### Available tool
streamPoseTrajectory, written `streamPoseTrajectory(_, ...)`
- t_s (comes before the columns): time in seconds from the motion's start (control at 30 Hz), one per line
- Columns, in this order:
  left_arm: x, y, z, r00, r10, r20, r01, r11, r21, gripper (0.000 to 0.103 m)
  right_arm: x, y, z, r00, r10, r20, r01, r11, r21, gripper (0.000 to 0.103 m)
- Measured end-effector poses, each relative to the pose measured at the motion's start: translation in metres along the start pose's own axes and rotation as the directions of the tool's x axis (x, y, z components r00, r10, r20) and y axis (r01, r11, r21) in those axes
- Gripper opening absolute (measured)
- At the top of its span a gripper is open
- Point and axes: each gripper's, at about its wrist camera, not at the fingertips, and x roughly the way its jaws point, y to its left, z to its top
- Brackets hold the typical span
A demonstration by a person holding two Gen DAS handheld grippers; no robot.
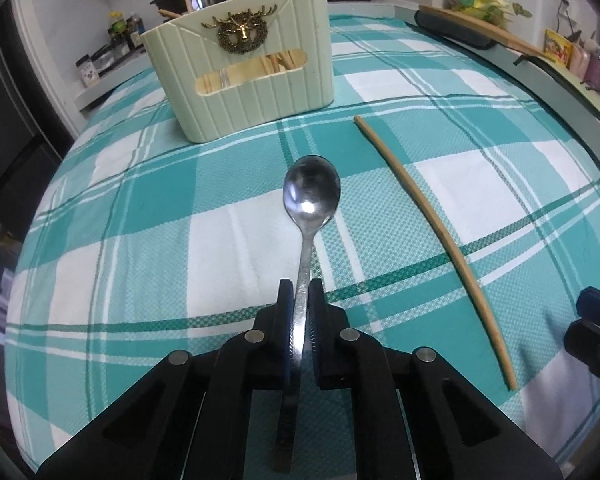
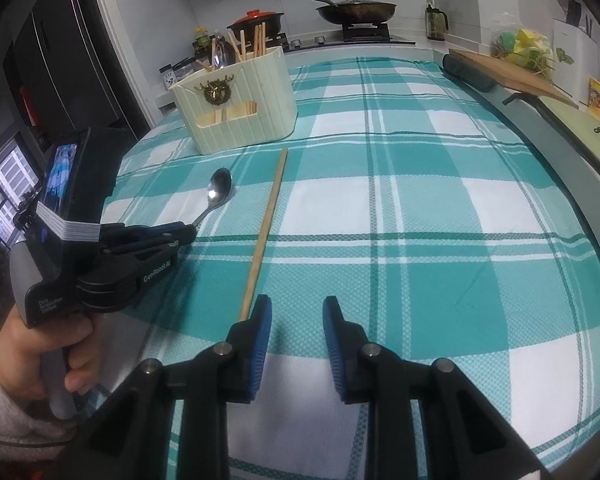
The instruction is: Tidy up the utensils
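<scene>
left wrist: pads (image 1: 286,320) pinch spoon (image 1: 312,192) handle.

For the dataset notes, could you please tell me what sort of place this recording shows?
Most likely a home kitchen: a lidded wok sits on a gas stove at the back, beside a red-lidded pot, with a utensil holder on the checked tablecloth.

"GenRobot.AI" on left tool (image 2: 188,231) body, small "Data Acquisition System" on its grip
</scene>
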Motion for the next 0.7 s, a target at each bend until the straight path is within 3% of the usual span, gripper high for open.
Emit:
streamPoseTrajectory(0.17,-0.002,0.024,-0.011,1.000,0.028,-0.009,-0.028,0.999,-0.044,0.005,0.023,0.024,0.014,0.999,-0.006,-0.036,0.003,0.997,-0.079,0.027)
streamPoseTrajectory(0.4,-0.009,0.078,-0.035,0.998,0.053,-0.028,-0.056,0.992,-0.116,0.005,0.058,0.052,0.013,0.992,-0.100,-0.082,0.083,0.979,-0.188,0.027)
streamPoseTrajectory(0.53,-0.015,0.098,-0.049,0.999,0.042,-0.034,-0.046,0.988,-0.144,0.006,0.053,0.047,0.007,0.989,-0.132,-0.064,0.121,0.980,-0.161,0.007)
streamPoseTrajectory(0.7,-0.024,0.115,-0.064,0.999,-0.019,-0.034,0.012,0.984,-0.179,0.009,0.038,0.028,-0.001,0.965,-0.246,-0.086,0.238,0.967,-0.092,0.007)
